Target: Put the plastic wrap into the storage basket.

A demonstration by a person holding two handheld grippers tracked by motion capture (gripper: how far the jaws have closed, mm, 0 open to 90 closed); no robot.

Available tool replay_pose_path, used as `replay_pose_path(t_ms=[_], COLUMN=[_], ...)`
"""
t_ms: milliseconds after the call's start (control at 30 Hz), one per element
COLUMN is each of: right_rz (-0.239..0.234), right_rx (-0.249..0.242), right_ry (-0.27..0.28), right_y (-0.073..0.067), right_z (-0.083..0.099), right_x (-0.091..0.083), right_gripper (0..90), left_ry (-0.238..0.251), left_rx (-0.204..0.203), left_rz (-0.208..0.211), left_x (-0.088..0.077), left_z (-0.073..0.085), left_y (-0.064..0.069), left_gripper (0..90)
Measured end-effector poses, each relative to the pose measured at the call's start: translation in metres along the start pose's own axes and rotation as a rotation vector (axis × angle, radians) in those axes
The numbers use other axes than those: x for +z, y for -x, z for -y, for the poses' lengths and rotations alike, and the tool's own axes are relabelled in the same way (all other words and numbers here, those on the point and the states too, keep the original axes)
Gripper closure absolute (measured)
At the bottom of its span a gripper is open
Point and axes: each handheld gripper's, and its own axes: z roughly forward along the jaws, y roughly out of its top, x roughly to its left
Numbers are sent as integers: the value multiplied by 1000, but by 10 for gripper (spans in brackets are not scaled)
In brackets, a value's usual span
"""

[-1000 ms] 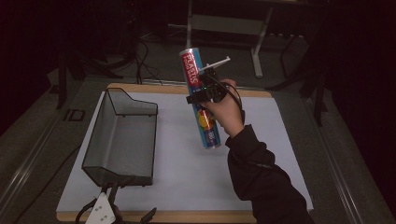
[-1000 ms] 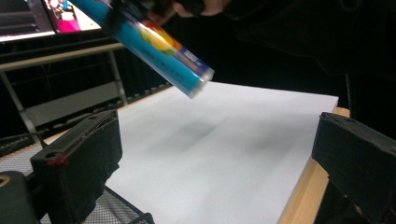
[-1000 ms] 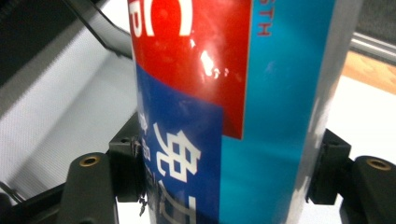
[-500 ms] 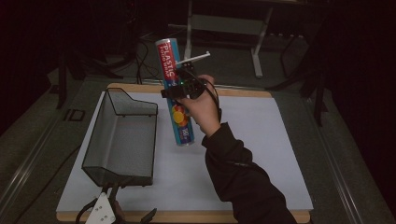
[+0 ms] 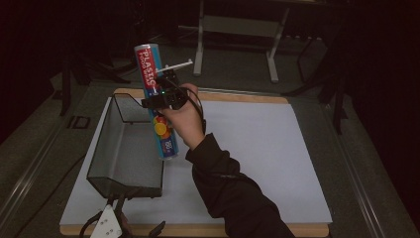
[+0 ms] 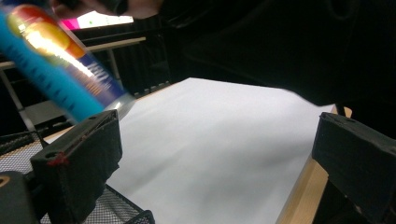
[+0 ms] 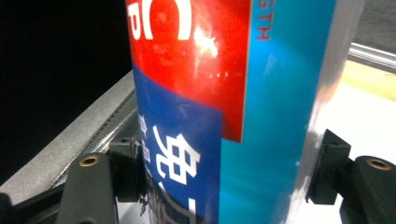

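Left gripper [image 6: 210,154] rests low at the desk's [image 5: 277,148] near edge, jaws spread, nothing between them. Just ahead of it, the wire mesh basket [image 5: 106,161]. Right gripper [image 5: 166,96] pinches the plastic food wrap box [image 5: 156,99] mid-length, tilted in the air over the basket's right rim. Looks like the carry step; next comes lowering it inside, then letting go.

"PLASTIC" on the box [image 5: 156,101]

One plastic-wrap box [image 5: 156,101], one wire-mesh basket [image 5: 126,148], one white mat [image 5: 257,163].
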Motion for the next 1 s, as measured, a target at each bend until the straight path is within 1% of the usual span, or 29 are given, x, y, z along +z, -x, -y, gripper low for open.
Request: replay_pose_path(t_ms=[100,133,167,233,267,300,333,400,433,500,633,700,767,800,900,933,1000], right_rz=[-35,-39,-43,-27,-28,-34,-48,-57,-64,-58,-68,-51,-32,-27,-12,0,20], right_rx=[29,38,35,22,21,34,43,63,62,75,105,117,122,123,148,153,152], right_ry=[1,3,2,7,5,7,9,11,1,-10,-45,-58,-85,-98,-130,-139,-144], right_y=[-6,-8,-11,-17,-19,-20,-21,-21,-21,-21,-17,-16,-15,-15,-13,-13,-14], right_z=[2,4,5,8,10,12,14,19,21,26,38,44,50,52,58,60,64], right_x=[12,15,19,27,31,35,39,46,50,58,74,81,86,88,93,94,97], right_gripper=[315,315,315,315,315,315,316,315,315,315,315,315,315,315,315,315,315], left_ry=[-1,-2,-1,-1,-1,-1,-1,-3,-2,-3,-4,-5,-5,-6,-4,-3,-5], left_rx=[-5,-5,-7,-5,-4,-2,0,-1,-3,-3,-2,-3,0,-1,-4,-3,-1], left_rz=[-4,-3,-4,-8,-8,-10,-12,-14,-13,-14,-9,-6,-5,-5,-5,-6,-4], left_x=[0,0,0,-1,-1,-1,-1,-1,-1,-1,-1,-1,-1,-1,-1,-1,-1], left_z=[0,0,0,0,0,0,0,0,0,0,0,0,0,0,0,0,0], left_y=[0,0,0,0,0,0,0,0,0,0,0,1,1,1,0,1,1], left_gripper=[24,24,24,24,24,24,24,24,24,24,24,24,24,24,24,24,24])
